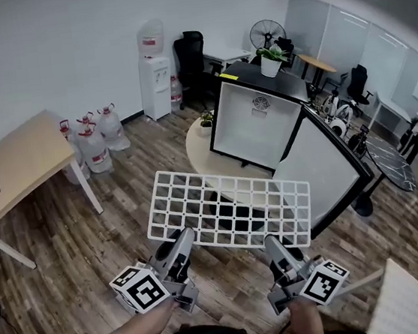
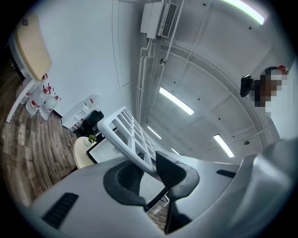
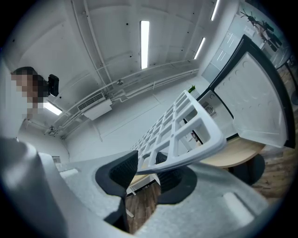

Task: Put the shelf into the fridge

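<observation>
Clamping shelf (image 1: 229,207) near edge, left claw (image 1: 179,243), right claw (image 1: 274,245)

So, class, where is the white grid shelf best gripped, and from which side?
Grip the shelf on its near long rim, one tongs toward each end, from the person's side, as the left tongs and right tongs do. Flat, wide and thin, it should stay level with two spread grips, its far edge free for the fridge.
</observation>
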Demonstrator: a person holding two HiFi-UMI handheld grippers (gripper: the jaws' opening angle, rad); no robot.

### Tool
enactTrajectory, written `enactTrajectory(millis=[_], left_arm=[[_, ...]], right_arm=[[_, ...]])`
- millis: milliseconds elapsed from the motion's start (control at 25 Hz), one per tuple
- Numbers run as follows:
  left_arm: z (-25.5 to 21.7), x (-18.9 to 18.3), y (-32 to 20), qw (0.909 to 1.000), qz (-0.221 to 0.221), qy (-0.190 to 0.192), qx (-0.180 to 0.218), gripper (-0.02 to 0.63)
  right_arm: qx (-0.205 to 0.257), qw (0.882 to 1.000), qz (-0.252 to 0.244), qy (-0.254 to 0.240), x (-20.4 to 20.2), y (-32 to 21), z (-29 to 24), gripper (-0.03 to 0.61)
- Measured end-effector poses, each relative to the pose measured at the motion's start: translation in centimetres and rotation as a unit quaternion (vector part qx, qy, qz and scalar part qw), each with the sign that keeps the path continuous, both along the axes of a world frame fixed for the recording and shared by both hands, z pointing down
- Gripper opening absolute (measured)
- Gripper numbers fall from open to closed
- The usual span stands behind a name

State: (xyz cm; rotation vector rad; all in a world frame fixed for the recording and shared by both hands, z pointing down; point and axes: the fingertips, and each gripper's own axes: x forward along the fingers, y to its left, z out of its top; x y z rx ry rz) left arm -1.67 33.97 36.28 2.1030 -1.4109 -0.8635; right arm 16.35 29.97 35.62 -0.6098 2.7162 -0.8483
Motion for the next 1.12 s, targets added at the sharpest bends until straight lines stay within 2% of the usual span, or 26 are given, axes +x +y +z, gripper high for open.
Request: enactTrajectory(millis=[320, 560, 880, 1120], left_arm=[[0.1, -2.4, -0.7, 0.9998, 0.019, 0.007, -0.004, 0.08], [0.6, -3.7, -2.1, 0.9998, 0.017, 0.009, -0.009, 0.08], [0.4, -6.1, -6.6, 0.9998, -0.007, -0.003, -0.018, 0.08], [0.6, -6.9, -12.6, 0.9995, -0.011, -0.005, -0.028, 0.08]], right_arm=[[-0.002, 1.0, 0.016, 0.007, -2.3, -0.1, -0.2, 0.117], [-0.003, 1.0, 0.012, 0.01, -3.7, -1.5, 0.1, 0.117], [-0.006, 1.0, -0.018, -0.001, -6.4, -7.3, 0.4, 0.117], [-0.009, 1.0, -0.024, -0.002, -7.3, -13.6, 0.7, 0.117]])
